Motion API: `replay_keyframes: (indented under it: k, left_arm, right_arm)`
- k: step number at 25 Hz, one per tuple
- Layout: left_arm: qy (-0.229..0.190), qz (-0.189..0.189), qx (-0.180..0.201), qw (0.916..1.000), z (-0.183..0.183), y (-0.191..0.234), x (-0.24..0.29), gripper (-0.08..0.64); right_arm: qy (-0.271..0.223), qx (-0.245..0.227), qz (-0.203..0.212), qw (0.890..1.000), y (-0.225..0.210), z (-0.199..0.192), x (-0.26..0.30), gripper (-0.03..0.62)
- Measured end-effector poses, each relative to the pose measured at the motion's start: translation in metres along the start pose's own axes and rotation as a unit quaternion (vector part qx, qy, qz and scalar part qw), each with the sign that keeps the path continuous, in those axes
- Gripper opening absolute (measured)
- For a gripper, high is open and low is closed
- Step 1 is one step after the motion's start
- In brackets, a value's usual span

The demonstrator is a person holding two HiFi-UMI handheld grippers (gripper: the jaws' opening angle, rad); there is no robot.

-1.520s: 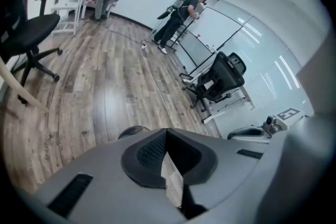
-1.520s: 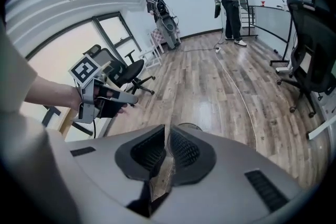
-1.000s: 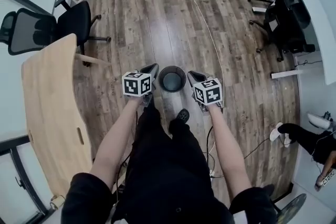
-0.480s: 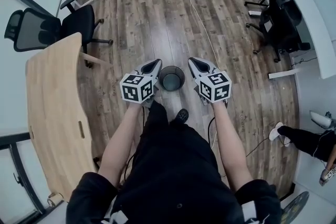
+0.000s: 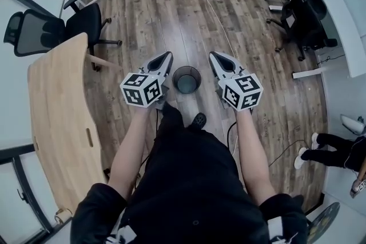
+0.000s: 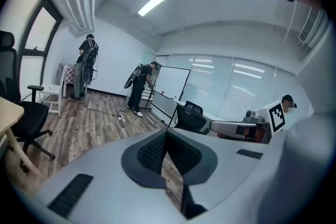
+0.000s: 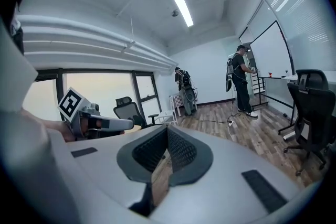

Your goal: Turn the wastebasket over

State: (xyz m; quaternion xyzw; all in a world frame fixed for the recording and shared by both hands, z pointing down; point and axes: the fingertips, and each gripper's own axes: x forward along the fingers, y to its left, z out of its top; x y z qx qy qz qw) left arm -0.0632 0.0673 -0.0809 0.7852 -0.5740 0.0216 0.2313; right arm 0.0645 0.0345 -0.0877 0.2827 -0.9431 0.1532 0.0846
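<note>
Wooden floor (image 5: 171,3) bore the wastebasket (image 5: 187,79) standing free, mouth up, since the left gripper (image 5: 164,59) and right gripper (image 5: 216,59) hung clear of it on either side, jaws together on nothing.

The left hand-held gripper (image 6: 167,139) has its jaws pressed together, nothing between them. Beyond its tips a black office chair (image 6: 190,117) stands on the wood floor (image 6: 89,123), a whiteboard (image 6: 170,89) behind it. Two people (image 6: 140,86) stand farther off, ahead and to its left.
</note>
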Motion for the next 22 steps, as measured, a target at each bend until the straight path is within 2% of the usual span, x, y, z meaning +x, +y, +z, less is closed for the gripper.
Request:
replay_keyframes:
  k: [14, 22]
  left_arm:
    - [-0.001, 0.003, 0.017, 0.9999, 0.014, -0.001, 0.000, 0.017]
    - [-0.003, 0.008, 0.011, 0.9999, 0.016, 0.006, -0.003, 0.017]
  right_arm:
    - [-0.004, -0.012, -0.006, 1.000, -0.005, 0.013, 0.004, 0.032]
    - [-0.009, -0.018, -0.002, 1.000, -0.003, 0.019, 0.009, 0.032]
